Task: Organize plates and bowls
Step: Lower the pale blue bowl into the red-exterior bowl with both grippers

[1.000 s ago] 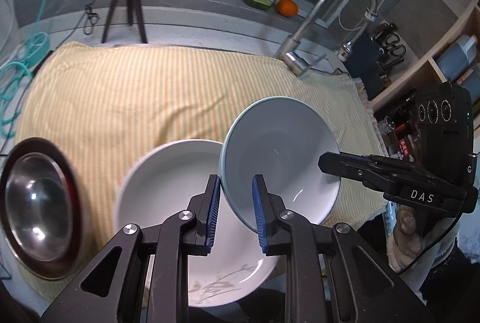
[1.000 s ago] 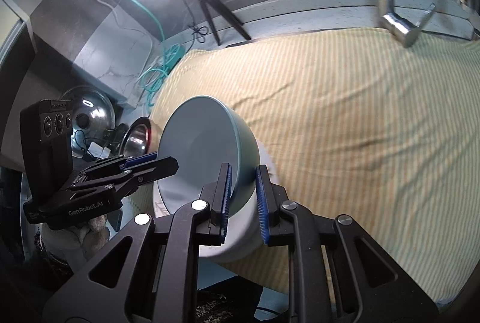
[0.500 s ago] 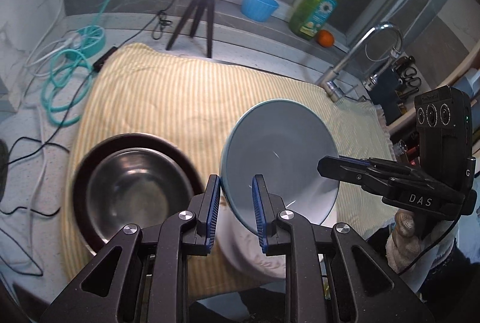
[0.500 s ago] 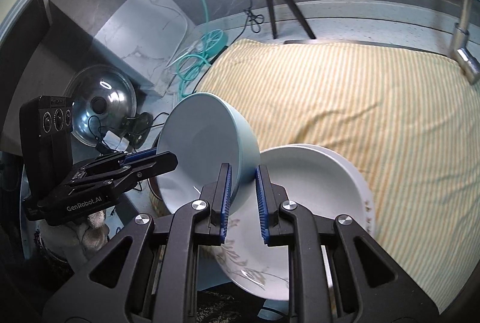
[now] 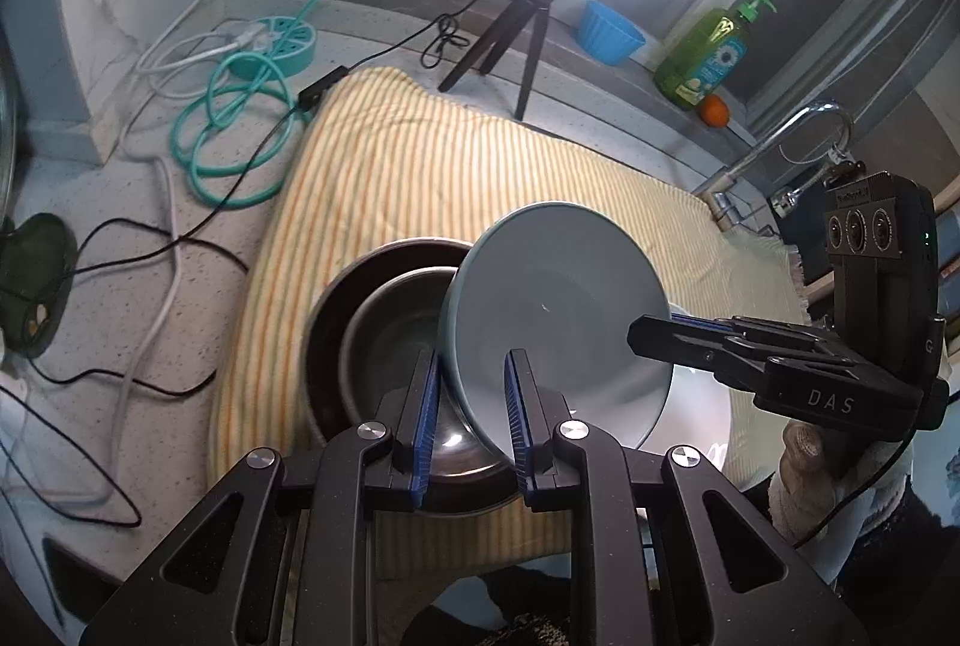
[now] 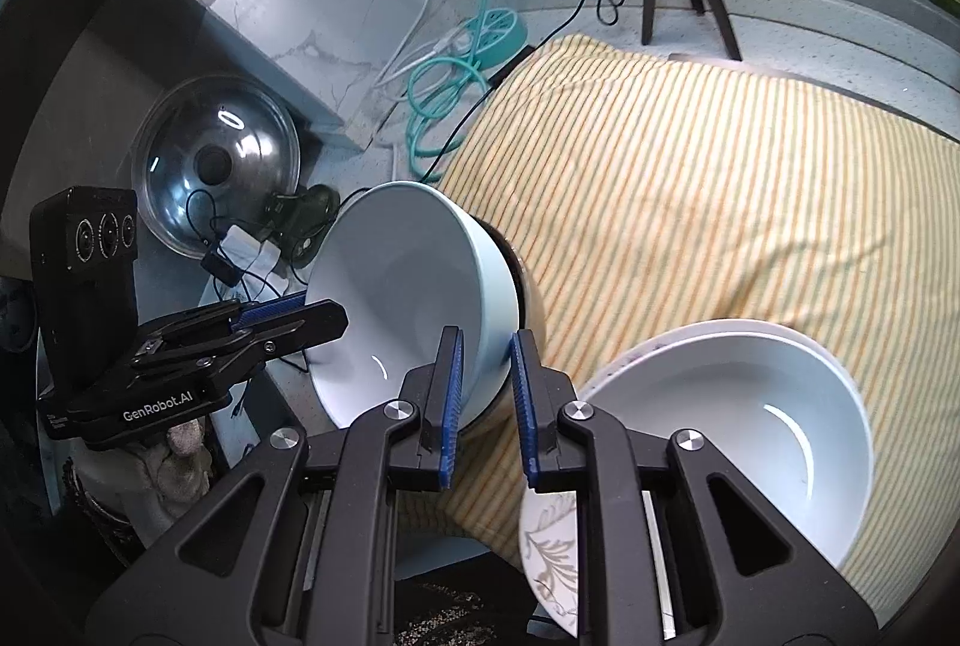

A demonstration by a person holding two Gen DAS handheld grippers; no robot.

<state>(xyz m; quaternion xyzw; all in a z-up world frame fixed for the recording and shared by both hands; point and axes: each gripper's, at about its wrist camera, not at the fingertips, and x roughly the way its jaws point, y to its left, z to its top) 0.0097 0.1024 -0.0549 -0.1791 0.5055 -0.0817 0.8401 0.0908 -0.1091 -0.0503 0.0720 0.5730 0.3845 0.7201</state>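
Observation:
A pale blue bowl (image 5: 558,310) is held tilted between both grippers. My left gripper (image 5: 468,406) is shut on its near rim; my right gripper (image 6: 483,382) is shut on the opposite rim and shows in the left wrist view (image 5: 750,346). The bowl (image 6: 408,298) hangs over a steel bowl (image 5: 396,334) that sits inside a dark bowl (image 5: 324,304) on the striped cloth's left end. A white bowl (image 6: 738,418) rests on a white leaf-patterned plate (image 6: 552,544) at the cloth's front right.
The yellow striped cloth (image 6: 720,178) covers the counter. Behind it stand a tripod (image 5: 516,39) with ring light, a blue cup (image 5: 606,30), a soap bottle (image 5: 708,51), an orange and a faucet (image 5: 774,153). Cables and a teal hose (image 5: 234,135) lie left. A glass lid (image 6: 216,166) leans at the wall.
Both grippers carried the blue bowl leftward, from over the white bowl and plate to over the steel bowl. The grips did not change.

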